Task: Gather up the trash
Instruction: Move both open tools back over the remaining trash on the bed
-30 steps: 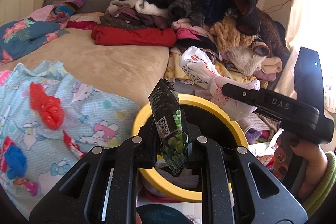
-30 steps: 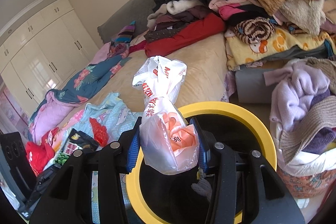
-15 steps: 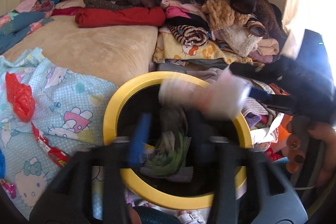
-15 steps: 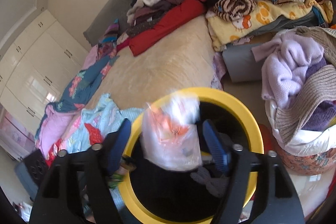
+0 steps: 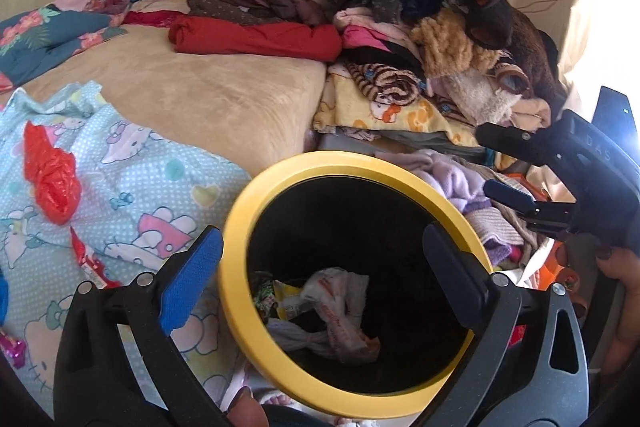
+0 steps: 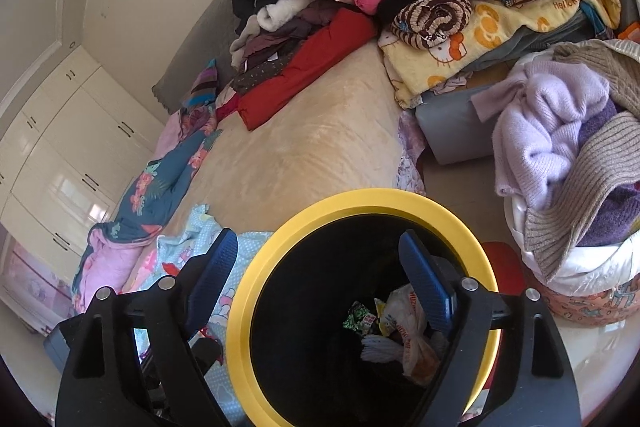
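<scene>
Both grippers hung over the yellow-rimmed bin [image 5: 236,227] w/ jaws wide apart, having just been opening, nothing between them. Left gripper [image 5: 320,267] straddled the rim's near-left edge; right gripper [image 6: 320,267] did the same. Trash sat at the bin's bottom: white plastic bag [image 5: 340,307] w/ red print I couldn't read, plus a green snack wrapper [image 6: 360,315]. Bin was hemmed in, bed [image 5: 200,99] on the left, laundry basket [image 6: 580,267] on the right. Yellow blanket [image 6: 520,15] read "Hello Kitty". Only the left view showed the red bag [image 5: 50,175] on the kitty sheet [image 5: 152,163], and "DAS" on the right gripper's body. Only the right view caught the wardrobes [image 6: 60,147].
</scene>
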### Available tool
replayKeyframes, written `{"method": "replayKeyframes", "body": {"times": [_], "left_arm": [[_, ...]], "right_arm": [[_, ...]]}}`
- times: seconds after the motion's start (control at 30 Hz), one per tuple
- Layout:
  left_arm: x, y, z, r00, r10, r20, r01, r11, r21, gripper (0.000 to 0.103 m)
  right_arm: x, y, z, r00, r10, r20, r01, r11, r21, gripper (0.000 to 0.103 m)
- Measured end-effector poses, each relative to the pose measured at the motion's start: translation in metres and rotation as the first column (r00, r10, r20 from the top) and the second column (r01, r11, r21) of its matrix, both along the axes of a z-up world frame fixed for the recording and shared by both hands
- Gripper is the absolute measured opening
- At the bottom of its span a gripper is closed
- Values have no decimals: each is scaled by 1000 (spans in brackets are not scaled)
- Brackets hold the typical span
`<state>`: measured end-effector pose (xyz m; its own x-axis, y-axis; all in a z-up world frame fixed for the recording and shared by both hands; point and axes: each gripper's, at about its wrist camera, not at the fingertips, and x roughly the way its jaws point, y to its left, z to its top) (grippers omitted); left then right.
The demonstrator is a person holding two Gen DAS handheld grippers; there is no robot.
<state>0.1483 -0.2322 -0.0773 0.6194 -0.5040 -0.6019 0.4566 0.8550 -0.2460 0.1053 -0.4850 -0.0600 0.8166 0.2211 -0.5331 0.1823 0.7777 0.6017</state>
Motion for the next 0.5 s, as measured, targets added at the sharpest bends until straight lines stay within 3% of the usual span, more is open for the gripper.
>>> {"method": "replayKeyframes", "body": {"times": [0.5], "left_arm": [[11, 47, 11, 992, 124, 15, -123, 991, -49, 92]], "right_arm": [[11, 37, 12, 997, 65, 41, -60, 992, -115, 82]]}}
